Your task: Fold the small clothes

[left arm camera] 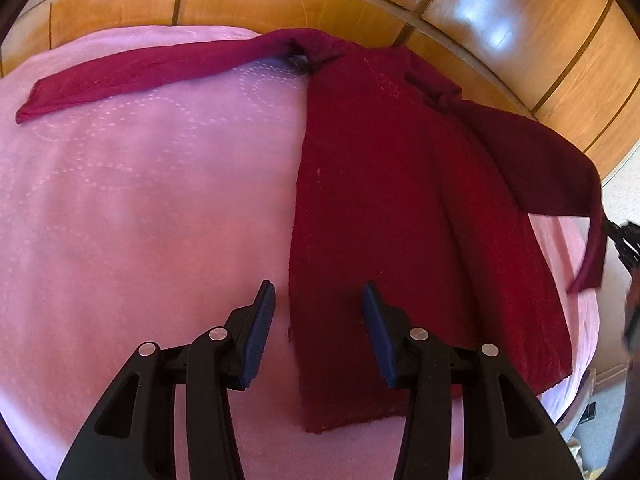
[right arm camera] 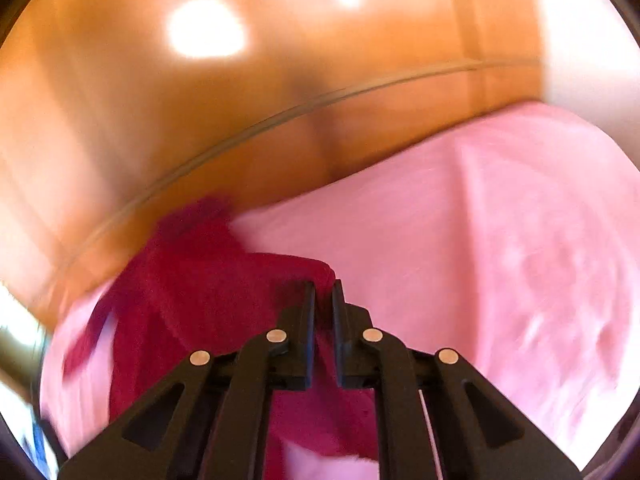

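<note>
You are working over a bed point(left arm camera: 120, 208) covered in a pink quilted spread, with a dark red sweater point(left arm camera: 400, 200) lying on it against a wooden panelled wall point(left arm camera: 320, 4).

Your left gripper point(left arm camera: 318, 300) is hanging above the sweater's lower left edge with its jaws partly apart and nothing between the blue pads point(left arm camera: 258, 332). The left pad is sitting over bare pink spread, the right pad over the red knit, and the sweater's straight side edge is running up between them. Whether the tips are touching the cloth cannot be told.

The sweater's body is lying flat, hem toward you. One sleeve point(left arm camera: 132, 76) is stretching far out to the left across the spread, thin and flat. The other sleeve point(left arm camera: 552, 176) is reaching to the right, lifted off the bed, its cuff end hanging down near the dark, blurred shape of your other tool at the frame edge.

Your right gripper point(right arm camera: 323, 296) is pinching that red cloth: the jaws are nearly closed with a fold of the sleeve caught between them, and red knit is trailing away to the left and below the fingers. This view is blurred, with pink spread filling the right side and the wooden wall above.
</note>
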Tool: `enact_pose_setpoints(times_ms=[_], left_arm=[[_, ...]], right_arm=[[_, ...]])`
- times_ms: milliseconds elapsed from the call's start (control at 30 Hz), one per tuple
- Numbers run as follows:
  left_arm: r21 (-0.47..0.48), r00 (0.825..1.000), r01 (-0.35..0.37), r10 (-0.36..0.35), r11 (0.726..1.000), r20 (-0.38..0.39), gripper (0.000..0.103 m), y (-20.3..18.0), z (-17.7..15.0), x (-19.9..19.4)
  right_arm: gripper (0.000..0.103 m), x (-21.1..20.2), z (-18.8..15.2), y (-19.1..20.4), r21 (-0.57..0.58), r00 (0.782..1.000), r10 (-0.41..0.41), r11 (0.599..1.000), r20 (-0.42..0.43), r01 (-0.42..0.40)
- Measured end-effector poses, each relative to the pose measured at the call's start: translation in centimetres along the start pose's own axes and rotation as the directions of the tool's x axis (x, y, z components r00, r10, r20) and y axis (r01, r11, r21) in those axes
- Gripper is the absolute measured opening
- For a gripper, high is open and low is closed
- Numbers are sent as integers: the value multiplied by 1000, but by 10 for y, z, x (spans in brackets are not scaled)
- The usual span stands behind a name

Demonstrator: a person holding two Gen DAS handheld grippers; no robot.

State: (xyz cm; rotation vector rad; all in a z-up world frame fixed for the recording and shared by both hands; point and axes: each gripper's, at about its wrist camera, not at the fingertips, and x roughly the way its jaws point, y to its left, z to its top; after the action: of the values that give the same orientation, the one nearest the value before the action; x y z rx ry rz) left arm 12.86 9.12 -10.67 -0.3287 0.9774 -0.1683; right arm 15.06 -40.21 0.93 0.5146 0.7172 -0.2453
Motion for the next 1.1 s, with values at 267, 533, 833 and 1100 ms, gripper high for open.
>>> enact_pose_setpoints(times_ms=[267, 533, 833, 1100], left_arm=[[32, 1000, -13, 14, 999, -17, 44, -4, 8, 5], [69, 999, -21, 23, 997, -32, 21, -21, 14, 12], [58, 999, 35, -37, 998, 31, 6, -21, 24, -26], [57, 993, 89, -93, 994, 78, 5, -4, 2, -102]], right_arm=[[84, 13, 20, -45, 59, 987, -152, 987, 52, 149], [77, 7, -145, 13, -163, 925, 139, 965, -354, -207], [8, -12, -188, 70, -356, 924, 105, 902, -367, -244], [7, -97, -147, 45, -405, 960, 155, 882, -231, -240]])
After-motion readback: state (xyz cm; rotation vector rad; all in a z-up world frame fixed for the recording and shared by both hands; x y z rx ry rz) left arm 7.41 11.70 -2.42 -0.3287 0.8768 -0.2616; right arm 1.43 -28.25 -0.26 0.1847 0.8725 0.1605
